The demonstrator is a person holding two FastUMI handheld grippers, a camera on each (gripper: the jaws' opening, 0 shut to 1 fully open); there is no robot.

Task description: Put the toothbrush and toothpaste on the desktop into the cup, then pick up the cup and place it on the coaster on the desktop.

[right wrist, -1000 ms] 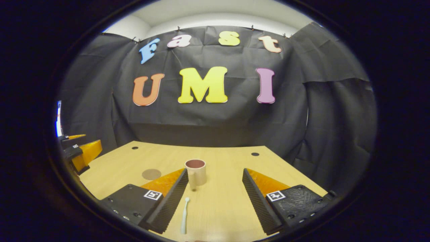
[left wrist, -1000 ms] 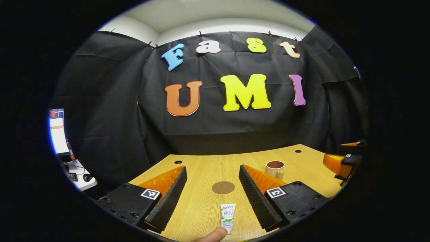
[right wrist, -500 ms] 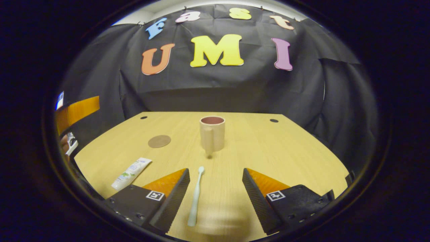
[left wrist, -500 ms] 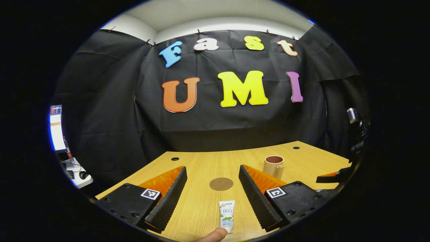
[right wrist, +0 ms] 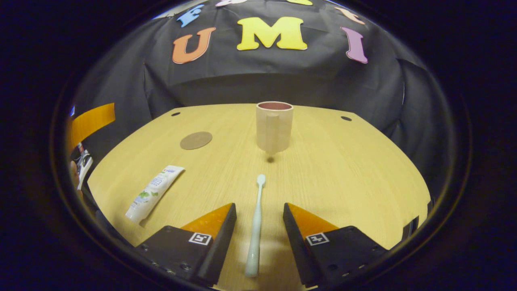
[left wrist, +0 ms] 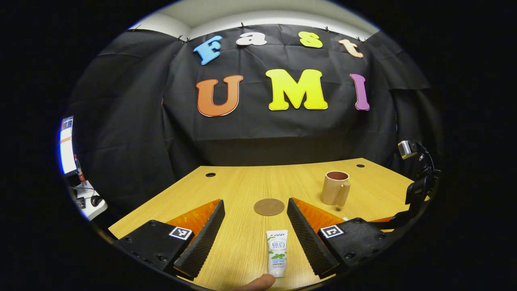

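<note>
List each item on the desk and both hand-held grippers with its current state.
left hand-held gripper: open, straddling the toothpaste, not gripping.
right hand-held gripper: open, straddling the toothbrush handle, not gripping.
toothpaste: lying flat on the desk.
toothbrush: lying flat, head toward the cup.
cup: upright on the desk, off the coaster; contents cannot be seen.
coaster: flat, bare.
</note>
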